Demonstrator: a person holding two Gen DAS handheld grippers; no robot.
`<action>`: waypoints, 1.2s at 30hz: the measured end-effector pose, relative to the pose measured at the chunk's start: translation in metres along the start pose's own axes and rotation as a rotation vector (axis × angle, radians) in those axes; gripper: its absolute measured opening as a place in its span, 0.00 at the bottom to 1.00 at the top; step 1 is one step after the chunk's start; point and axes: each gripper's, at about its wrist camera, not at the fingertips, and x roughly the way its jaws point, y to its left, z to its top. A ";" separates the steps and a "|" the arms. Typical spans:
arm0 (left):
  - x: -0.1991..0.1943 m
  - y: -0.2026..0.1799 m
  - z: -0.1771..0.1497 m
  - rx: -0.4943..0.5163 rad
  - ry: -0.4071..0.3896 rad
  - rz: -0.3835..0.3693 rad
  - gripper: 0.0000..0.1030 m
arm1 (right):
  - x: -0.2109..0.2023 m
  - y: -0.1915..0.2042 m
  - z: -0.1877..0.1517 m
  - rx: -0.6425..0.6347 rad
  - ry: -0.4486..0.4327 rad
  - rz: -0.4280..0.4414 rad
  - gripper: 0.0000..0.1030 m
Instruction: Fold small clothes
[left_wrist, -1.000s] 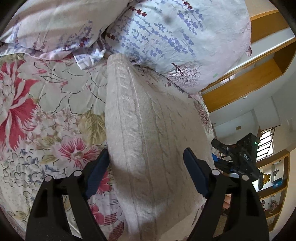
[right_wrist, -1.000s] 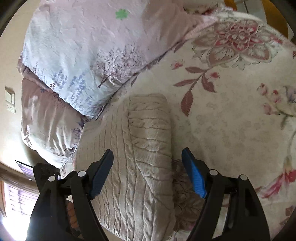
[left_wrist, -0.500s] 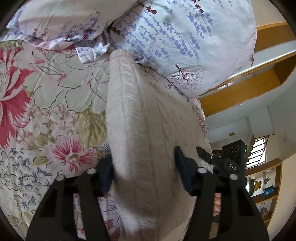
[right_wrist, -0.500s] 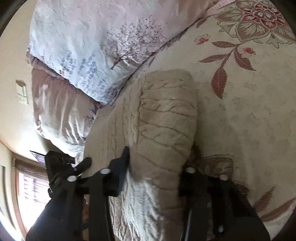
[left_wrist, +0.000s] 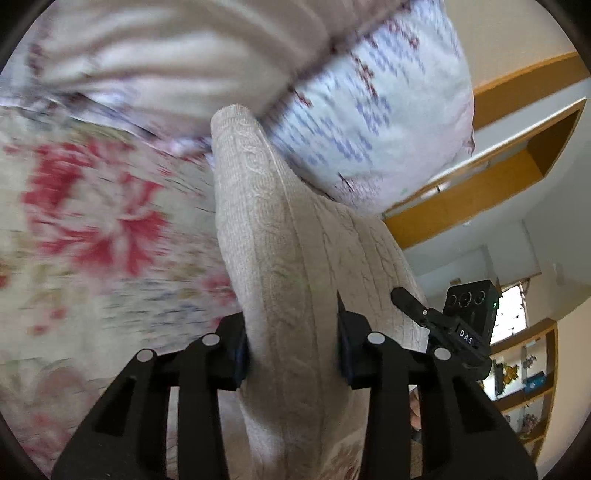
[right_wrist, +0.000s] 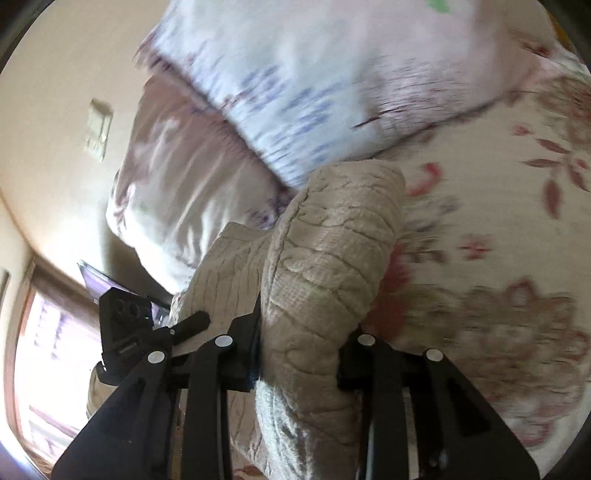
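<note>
Squarely between both claws, sweater

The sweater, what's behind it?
Behind the sweater sit two pillows: a blue-flowered pillow right at its far end and a pinkish pillow beside that. The flowery bedspread lies beneath. Whatever is under the sweater's middle is covered.

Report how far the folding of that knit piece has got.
Done: the beige cable-knit garment is already doubled into a long narrow strip. In hand: the left gripper and right gripper have just closed on its near end, fabric pinched between both pairs of jaws. Left: carrying that end over toward the pillows and laying it flat.
</note>
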 end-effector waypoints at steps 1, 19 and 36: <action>-0.012 0.006 -0.001 -0.005 -0.018 0.014 0.36 | 0.009 0.008 -0.002 -0.017 0.004 0.002 0.28; -0.093 0.027 -0.029 0.119 -0.242 0.154 0.60 | -0.001 0.058 -0.023 -0.240 -0.129 -0.253 0.57; -0.048 -0.006 -0.072 0.330 -0.131 0.263 0.59 | 0.056 0.062 -0.063 -0.308 0.041 -0.363 0.58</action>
